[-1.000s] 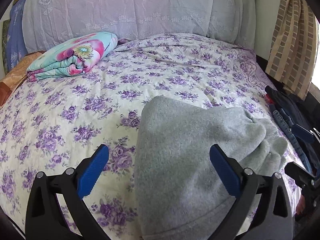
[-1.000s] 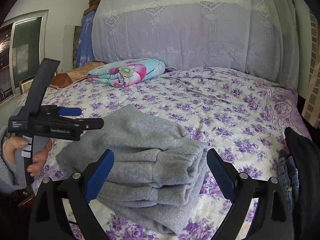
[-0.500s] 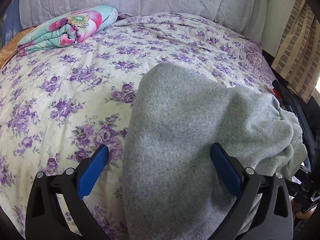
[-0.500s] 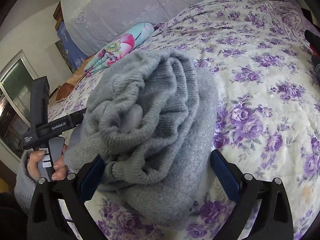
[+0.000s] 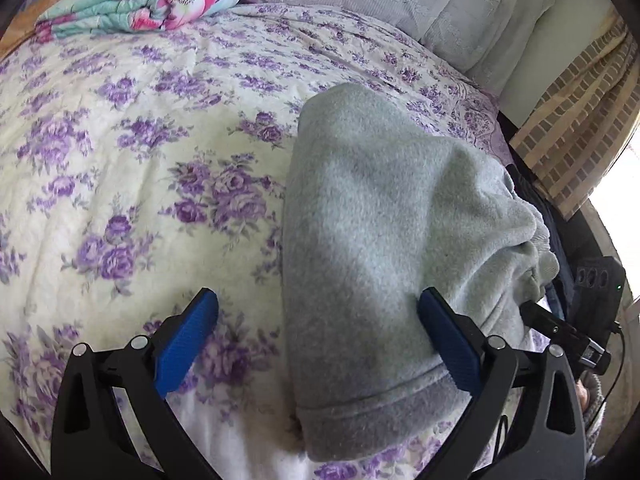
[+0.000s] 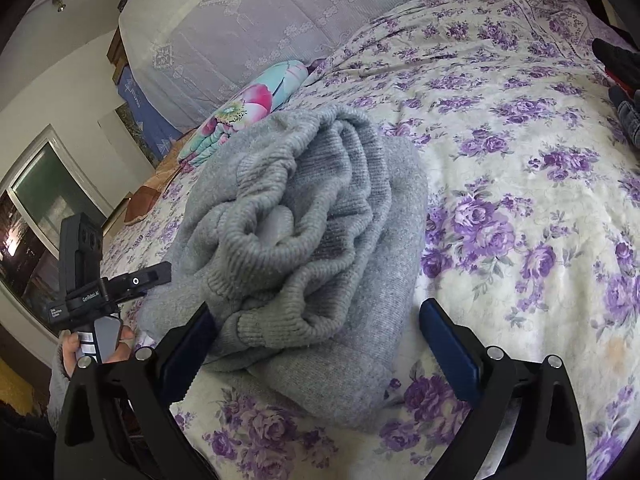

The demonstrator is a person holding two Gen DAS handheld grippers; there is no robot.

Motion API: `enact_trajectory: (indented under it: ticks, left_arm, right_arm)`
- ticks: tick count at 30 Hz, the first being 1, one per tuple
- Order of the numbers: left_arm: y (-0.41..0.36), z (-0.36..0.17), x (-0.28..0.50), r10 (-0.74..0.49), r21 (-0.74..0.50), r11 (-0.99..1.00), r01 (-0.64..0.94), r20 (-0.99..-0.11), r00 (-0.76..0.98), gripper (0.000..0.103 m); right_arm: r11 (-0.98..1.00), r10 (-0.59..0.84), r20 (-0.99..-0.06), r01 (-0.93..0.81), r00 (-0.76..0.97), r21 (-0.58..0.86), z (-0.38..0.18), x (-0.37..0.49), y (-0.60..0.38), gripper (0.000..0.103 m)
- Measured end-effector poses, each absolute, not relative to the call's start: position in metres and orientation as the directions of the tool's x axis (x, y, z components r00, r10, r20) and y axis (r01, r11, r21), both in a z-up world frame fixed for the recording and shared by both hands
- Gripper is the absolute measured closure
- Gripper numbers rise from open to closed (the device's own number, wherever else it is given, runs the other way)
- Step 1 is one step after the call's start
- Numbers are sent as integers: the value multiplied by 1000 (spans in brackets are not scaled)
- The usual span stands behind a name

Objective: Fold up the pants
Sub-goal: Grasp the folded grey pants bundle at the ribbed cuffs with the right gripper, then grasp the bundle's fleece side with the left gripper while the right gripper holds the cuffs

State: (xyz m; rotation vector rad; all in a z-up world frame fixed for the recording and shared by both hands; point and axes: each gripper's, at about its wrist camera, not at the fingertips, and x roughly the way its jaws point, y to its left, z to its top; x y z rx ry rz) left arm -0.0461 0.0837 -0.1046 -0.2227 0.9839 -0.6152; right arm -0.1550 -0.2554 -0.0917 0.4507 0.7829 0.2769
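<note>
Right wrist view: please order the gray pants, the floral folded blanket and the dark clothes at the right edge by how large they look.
1. gray pants, largest by far, though nearest the camera.
2. floral folded blanket, smaller, farther back.
3. dark clothes, cut by the frame edge, so true size is unsure.

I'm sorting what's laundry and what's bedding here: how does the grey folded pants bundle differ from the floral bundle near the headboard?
The grey pants are plain, one colour, with ribbed knit cuffs showing; the floral bundle is teal with pink flowers and looks smooth. The pants lie at the near edge of the bed, between the open fingers of each tool; the floral bundle sits far back by the headboard, away from both. Both are folded and rest on the purple-flowered bedspread.
</note>
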Motion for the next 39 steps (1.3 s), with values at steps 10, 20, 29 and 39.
enact_trajectory:
  ticks: [10, 20, 29, 39]
  left_arm:
    - [81, -111, -34, -669, -551, 739, 387, -664, 334, 5]
    - [69, -113, -20, -708, -583, 698, 416, -648, 280, 5]
    - [59, -112, -24, -677, -499, 710, 497, -678, 286, 4]
    - [63, -114, -24, -695, -501, 682, 533, -670, 261, 4]
  right_arm:
    - [752, 499, -550, -20, 670, 659, -95, -153, -275, 4]
    - [607, 650, -494, -3, 578, 795, -99, -113, -286, 4]
    - [306, 770, -292, 74, 567, 949, -111, -101, -324, 3]
    - [596, 700, -471, -77, 536, 799, -103, -97, -284, 4]
